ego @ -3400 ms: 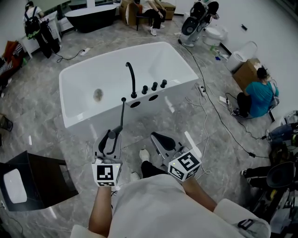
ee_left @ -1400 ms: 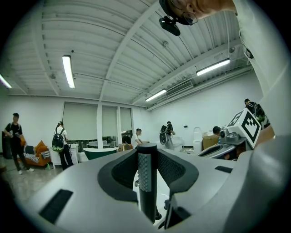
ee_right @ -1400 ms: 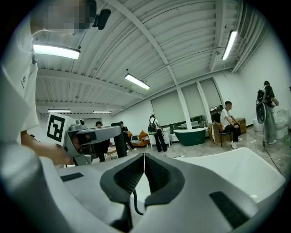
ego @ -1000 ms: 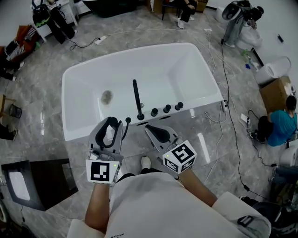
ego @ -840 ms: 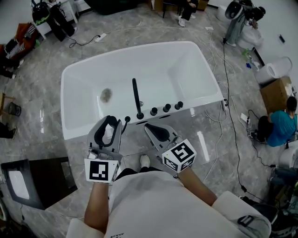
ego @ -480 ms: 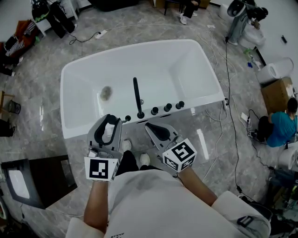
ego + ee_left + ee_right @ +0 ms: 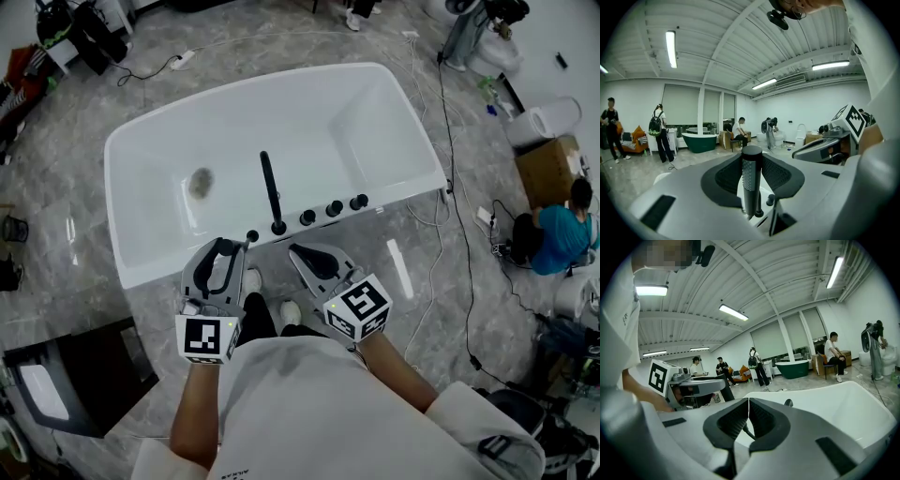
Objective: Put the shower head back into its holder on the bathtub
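A black stick-shaped shower head stands upright between the jaws of my left gripper, which is shut on it. From the head view the left gripper hangs just before the near rim of the white bathtub, and the shower head's top end shows at the rim, left of the black faucet. Three black knobs sit on the rim to the faucet's right. My right gripper hovers beside the left one, its jaws shut on nothing.
Cables trail over the grey floor right of the tub. A person in a teal top sits at the far right by a cardboard box. A black cabinet stands at the lower left. Several people stand far behind.
Since the earliest frame the tub has come much closer to both grippers. The left gripper has sunk a little toward the near rim with the shower head still in it.
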Demonstrator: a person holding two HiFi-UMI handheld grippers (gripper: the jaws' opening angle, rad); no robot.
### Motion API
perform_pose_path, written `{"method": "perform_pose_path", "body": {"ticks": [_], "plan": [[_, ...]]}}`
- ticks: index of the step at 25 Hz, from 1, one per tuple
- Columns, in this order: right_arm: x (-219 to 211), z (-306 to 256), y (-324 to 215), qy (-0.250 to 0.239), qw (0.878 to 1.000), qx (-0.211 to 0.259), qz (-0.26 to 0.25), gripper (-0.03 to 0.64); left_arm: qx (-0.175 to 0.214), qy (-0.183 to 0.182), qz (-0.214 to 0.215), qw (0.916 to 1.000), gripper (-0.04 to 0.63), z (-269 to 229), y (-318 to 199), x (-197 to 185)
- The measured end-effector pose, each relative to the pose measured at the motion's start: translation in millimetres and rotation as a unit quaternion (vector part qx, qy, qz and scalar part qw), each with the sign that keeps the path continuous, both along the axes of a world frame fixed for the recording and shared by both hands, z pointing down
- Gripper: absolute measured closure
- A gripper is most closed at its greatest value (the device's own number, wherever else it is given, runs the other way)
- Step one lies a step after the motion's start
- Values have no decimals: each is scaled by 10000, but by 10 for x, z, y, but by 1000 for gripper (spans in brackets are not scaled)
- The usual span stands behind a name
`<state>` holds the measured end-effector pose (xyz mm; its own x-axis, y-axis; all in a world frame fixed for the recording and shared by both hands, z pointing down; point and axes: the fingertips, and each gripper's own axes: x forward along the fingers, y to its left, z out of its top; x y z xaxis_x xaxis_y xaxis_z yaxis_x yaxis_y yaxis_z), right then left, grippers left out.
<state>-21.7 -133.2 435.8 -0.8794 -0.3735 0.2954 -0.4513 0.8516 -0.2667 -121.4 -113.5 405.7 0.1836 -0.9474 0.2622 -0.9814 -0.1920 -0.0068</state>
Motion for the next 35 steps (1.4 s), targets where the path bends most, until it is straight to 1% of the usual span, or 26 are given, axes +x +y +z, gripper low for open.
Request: {"method": "perform_pose_path", "body": {"ticks": [7, 11, 24, 30, 35], "plan": [[-187, 192, -97, 240, 9995, -174, 103, 598, -266, 146, 248, 9992, 459, 277, -173, -126], [-293, 285, -151, 330, 9990, -230, 178, 598, -410, 156, 371, 9983, 459, 469, -251, -223], [-320, 772, -326, 773, 9947, -600, 331, 598, -1007, 364, 580, 9926, 457, 1177, -506, -260], [-401, 883, -361, 827, 9931, -719, 416, 598, -1284, 378, 680, 9887, 457, 1485, -546, -300], [-379, 1034, -383, 864, 9913, -852, 505, 598, -1519, 340, 771, 9848, 457, 1767, -573, -268]]}}
